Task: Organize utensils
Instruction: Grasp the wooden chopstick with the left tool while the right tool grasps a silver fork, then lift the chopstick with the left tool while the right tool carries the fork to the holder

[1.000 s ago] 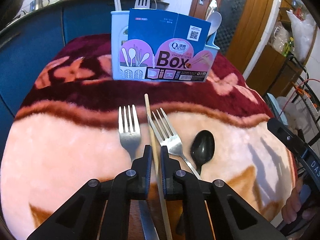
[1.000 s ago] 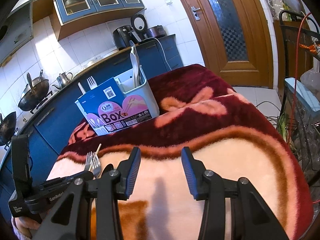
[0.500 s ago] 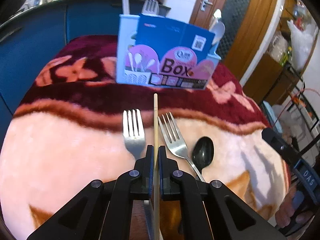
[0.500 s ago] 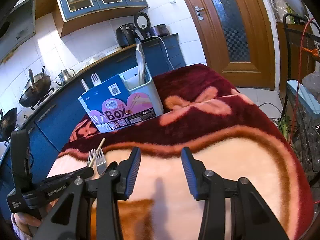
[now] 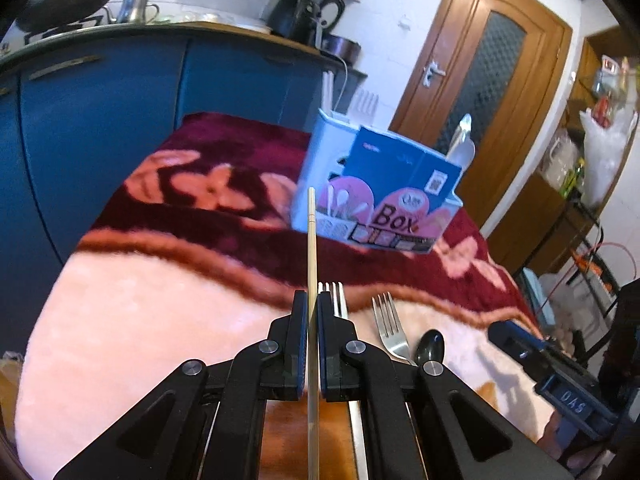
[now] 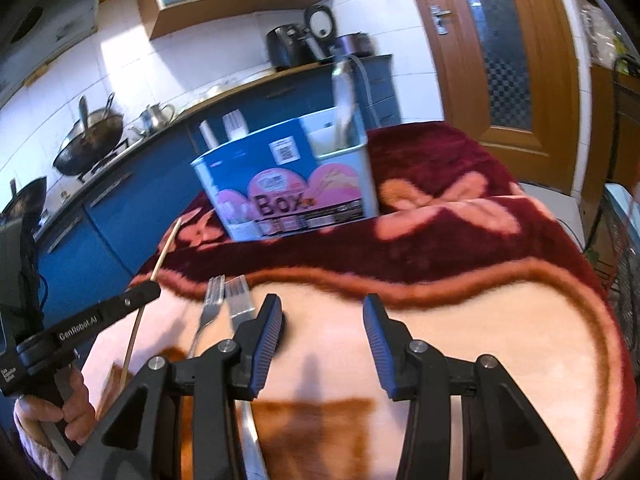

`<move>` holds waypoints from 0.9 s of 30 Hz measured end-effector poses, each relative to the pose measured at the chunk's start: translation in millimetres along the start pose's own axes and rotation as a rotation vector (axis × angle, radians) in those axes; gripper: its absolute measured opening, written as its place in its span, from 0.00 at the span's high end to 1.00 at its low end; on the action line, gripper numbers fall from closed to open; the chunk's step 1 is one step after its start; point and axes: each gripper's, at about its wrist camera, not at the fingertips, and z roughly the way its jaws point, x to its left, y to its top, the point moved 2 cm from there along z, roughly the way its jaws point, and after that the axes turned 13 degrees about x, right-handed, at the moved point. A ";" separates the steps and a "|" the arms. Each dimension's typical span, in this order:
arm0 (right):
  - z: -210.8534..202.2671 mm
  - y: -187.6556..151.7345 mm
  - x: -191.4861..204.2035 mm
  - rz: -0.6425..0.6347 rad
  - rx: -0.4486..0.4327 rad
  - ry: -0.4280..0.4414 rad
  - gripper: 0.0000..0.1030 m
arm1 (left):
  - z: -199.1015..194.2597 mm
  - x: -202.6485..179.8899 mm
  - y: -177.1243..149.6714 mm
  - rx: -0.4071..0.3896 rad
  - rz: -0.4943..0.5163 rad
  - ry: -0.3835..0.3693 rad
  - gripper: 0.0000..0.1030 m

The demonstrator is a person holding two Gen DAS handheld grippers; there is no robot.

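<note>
In hand: your left gripper (image 5: 313,312) clamps one chopstick (image 5: 311,240), aimed toward the box (image 5: 384,196) ahead; two forks (image 6: 224,300) and spoon (image 5: 430,346) unsorted beside your wide-open right gripper (image 6: 322,320).

Ahead of the right tool, the blue-and-pink cardboard sleeve around the pale utensil holder (image 6: 288,184) reads "Box" in large dark letters. To its left, the black left tool (image 6: 150,290) carries "GenRobot.AI" in white. Beside the left tool, the right tool's blue body (image 5: 568,394) shows "DAS".
</note>
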 end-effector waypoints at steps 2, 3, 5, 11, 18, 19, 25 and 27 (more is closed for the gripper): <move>5.1 2.1 9.1 -0.030 0.021 0.009 0.55 | -4.9 4.8 0.0 -0.019 -0.006 -0.010 0.96; 8.4 3.8 14.6 -0.050 0.034 0.011 0.55 | -7.7 7.3 0.0 -0.030 -0.009 -0.014 0.96; 15.1 7.5 25.8 -0.097 0.058 0.009 0.56 | -12.2 12.0 -0.2 -0.047 -0.016 -0.022 0.96; 37.9 19.6 53.0 -0.238 0.135 -0.015 0.56 | -26.0 26.7 -1.7 -0.089 -0.039 -0.035 0.96; 69.0 30.9 68.6 -0.310 0.251 -0.002 0.56 | -37.2 40.5 -3.3 -0.126 -0.058 -0.065 0.96; 73.4 33.0 70.3 -0.319 0.270 0.007 0.56 | -37.8 41.7 -3.6 -0.129 -0.061 -0.073 0.96; 90.1 40.8 74.8 -0.344 0.354 0.051 0.65 | -38.0 45.0 -4.6 -0.135 -0.071 -0.123 0.96; 93.2 42.7 75.3 -0.347 0.371 0.069 0.75 | -38.0 44.7 -4.4 -0.138 -0.070 -0.129 0.96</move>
